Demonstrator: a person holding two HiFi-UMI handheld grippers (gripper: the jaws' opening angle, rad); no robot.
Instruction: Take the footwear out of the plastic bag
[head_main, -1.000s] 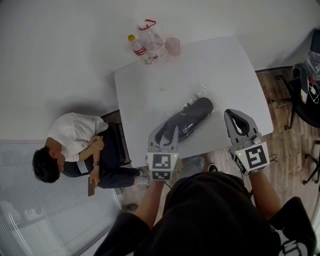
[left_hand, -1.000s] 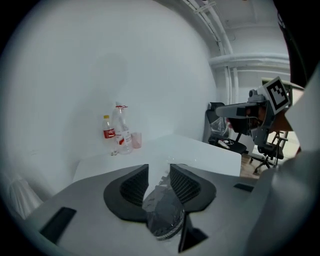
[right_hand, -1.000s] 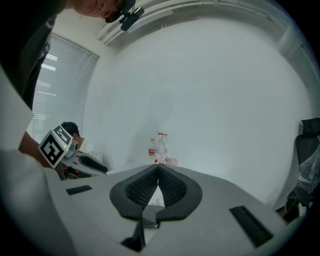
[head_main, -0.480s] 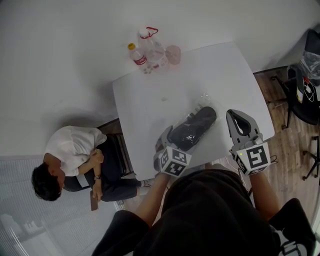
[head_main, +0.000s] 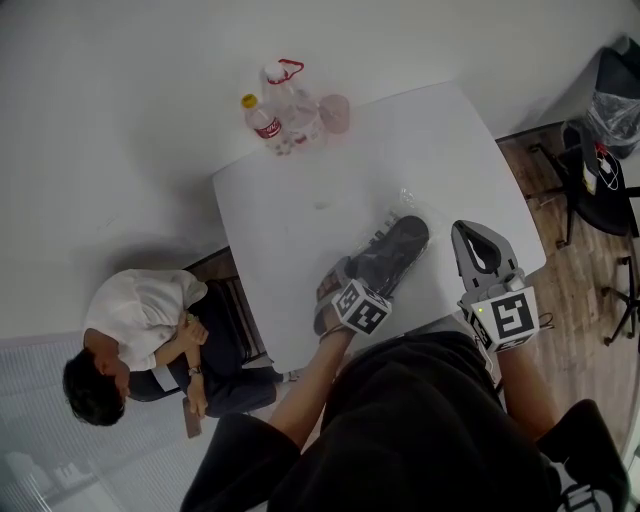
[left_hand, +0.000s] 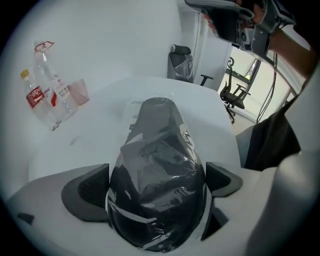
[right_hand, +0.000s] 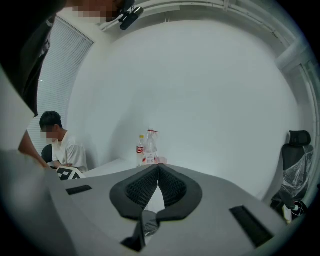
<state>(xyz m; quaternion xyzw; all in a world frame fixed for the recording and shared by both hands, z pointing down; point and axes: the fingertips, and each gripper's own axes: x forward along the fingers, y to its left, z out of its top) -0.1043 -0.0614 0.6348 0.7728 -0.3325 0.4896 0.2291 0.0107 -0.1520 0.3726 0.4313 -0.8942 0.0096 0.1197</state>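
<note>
A black shoe sealed in a clear plastic bag lies on the white table, near its front edge. My left gripper points steeply down over the shoe's near end. In the left gripper view the bagged shoe fills the gap between the pads. The jaws have just been opening and now stand wide on either side of it, not squeezing it. My right gripper hovers to the right of the shoe, level, its pads pressed together with nothing between them.
Two plastic bottles and a pink cup stand at the table's far corner. A person in a white shirt sits left of the table. An office chair stands at the right on the wooden floor.
My left gripper has dropped and tipped downward onto the shoe's near end, and its jaws have spread from nearly shut to wide. The right gripper has barely shifted.
</note>
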